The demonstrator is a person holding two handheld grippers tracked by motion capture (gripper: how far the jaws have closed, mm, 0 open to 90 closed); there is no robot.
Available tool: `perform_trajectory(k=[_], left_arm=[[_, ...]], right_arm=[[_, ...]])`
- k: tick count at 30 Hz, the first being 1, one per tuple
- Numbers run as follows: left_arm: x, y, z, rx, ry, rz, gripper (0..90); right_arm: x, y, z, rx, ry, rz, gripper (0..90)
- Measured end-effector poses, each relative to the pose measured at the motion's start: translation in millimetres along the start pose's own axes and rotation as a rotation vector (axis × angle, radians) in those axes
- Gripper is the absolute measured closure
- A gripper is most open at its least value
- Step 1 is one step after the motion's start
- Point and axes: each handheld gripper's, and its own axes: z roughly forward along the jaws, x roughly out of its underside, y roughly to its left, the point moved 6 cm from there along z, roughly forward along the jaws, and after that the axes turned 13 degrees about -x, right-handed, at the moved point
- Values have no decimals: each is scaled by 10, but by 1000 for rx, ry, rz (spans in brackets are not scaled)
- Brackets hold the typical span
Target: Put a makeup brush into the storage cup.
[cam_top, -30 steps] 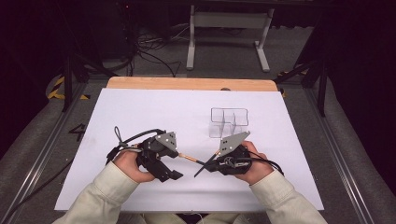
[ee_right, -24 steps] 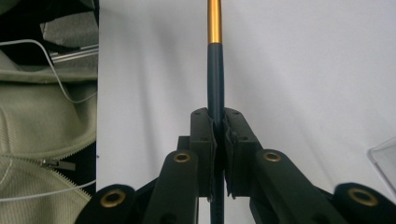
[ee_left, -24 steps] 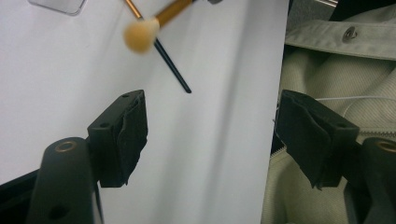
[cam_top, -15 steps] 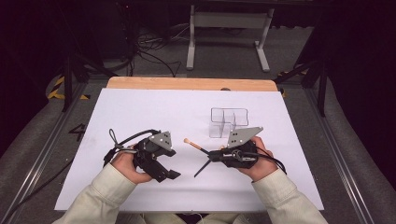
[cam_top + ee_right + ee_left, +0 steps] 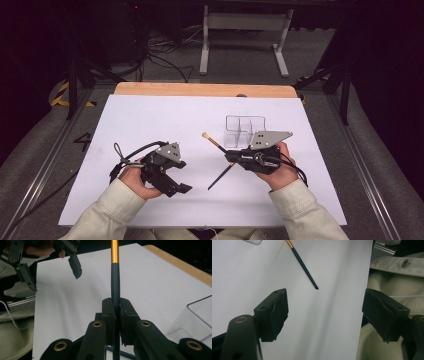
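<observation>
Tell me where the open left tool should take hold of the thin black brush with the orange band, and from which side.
Grip the bare black handle of the thin black brush below the right tool, near its pointed lower end. That stretch slants free above the white sheet. Bring the left tool in from its own side, jaws astride the shaft, probably clear of the other grip.

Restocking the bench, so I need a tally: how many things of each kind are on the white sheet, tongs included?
Paintbrush, clamped in the right tongs: 1
Clear compartment box: 1
Handheld tongs, counting the left tongs with nothing between their jaws: 2
Total: 4
</observation>
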Motion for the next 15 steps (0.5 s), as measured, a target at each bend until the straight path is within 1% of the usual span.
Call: perform_trajectory(k=[4, 5, 7, 9, 10, 11, 12, 13, 14, 15], left_arm=[[19, 20, 11, -2, -2, -7, 199], [24, 17, 16, 0, 1, -14, 191], [31, 20, 43, -2, 3, -10, 161], [36, 17, 55, -11, -2, -17, 135], [36, 17, 55, -11, -2, -17, 123], [39, 17, 59, -13, -3, -20, 110], [44, 26, 64, -26, -9, -27, 97], [44, 26, 64, -26, -9, -27, 85], [45, 36, 67, -27, -15, -23, 85], [52, 41, 70, -24, -20, -28, 71]], right_arm=[[-56, -43, -44, 31, -57, -7, 841], [-68, -54, -51, 38, -70, -8, 840], [-96, -80, -66, 56, -98, -9, 840], [-115, -100, -77, 68, -120, -9, 840], [-115, -100, -77, 68, -120, -9, 840], [-136, -128, -94, 84, -144, -9, 840], [-145, -141, -104, 94, -156, -7, 840], [-145, -141, -104, 94, -156, -7, 840], [-156, -154, -114, 101, -168, -7, 840], [-166, -164, -124, 108, -179, -8, 840]])
